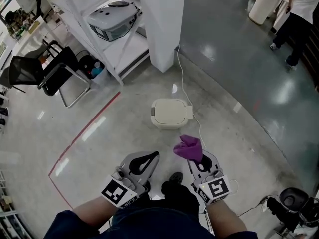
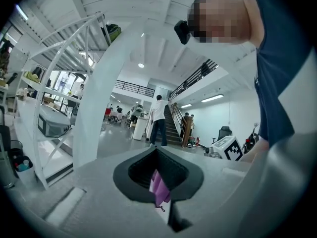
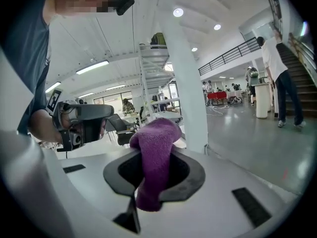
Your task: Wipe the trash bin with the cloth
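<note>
A small white trash bin (image 1: 171,113) with its lid down stands on the grey floor, ahead of both grippers. My right gripper (image 1: 195,156) is shut on a purple cloth (image 1: 189,148), which bunches up above its jaw tips. In the right gripper view the cloth (image 3: 152,157) hangs through the jaws' opening. My left gripper (image 1: 153,157) is held level with it, to the left, jaws shut and nothing seen in them from the head view. A purple sliver (image 2: 159,187) shows in the left gripper's (image 2: 157,151) jaw gap. The bin is out of sight in both gripper views.
A white pillar (image 1: 162,24) rises behind the bin, with a thin cable (image 1: 185,91) running past it. White shelving (image 1: 112,21) and a black chair (image 1: 50,68) stand at the left. A red floor line (image 1: 84,133) crosses left. A person (image 1: 299,24) walks at the top right.
</note>
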Action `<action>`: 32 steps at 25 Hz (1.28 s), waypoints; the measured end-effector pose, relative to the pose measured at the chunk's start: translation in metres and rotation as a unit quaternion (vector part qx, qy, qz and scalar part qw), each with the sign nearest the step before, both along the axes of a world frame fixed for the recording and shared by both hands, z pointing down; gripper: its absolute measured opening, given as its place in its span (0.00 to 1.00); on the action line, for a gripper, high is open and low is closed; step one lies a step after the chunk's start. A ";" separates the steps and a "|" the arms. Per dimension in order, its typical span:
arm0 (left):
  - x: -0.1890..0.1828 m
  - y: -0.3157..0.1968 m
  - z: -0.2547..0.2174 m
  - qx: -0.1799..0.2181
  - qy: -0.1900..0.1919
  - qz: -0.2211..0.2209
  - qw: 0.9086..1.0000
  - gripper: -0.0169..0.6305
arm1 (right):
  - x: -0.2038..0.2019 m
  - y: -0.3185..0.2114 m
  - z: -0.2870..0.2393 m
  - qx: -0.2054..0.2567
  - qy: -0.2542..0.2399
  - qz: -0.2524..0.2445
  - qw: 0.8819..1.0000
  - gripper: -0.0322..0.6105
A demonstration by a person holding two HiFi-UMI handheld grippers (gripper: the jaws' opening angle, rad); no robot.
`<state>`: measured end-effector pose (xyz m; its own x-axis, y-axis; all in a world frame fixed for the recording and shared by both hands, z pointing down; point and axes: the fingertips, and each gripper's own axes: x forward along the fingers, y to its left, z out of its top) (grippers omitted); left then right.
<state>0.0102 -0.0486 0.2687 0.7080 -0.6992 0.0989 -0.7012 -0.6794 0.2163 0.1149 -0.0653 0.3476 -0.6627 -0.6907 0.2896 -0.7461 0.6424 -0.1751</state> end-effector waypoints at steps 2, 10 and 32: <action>-0.009 -0.012 0.023 0.010 -0.001 0.000 1.000 0.02 | -0.008 -0.011 0.024 0.005 -0.005 0.009 1.000 0.17; -0.028 -0.043 0.123 0.011 -0.009 0.009 1.000 0.02 | -0.036 -0.047 0.119 0.020 -0.013 0.023 0.999 0.17; -0.029 -0.093 0.381 0.060 -0.005 0.033 0.998 0.02 | -0.069 -0.102 0.371 0.066 -0.028 0.013 0.997 0.17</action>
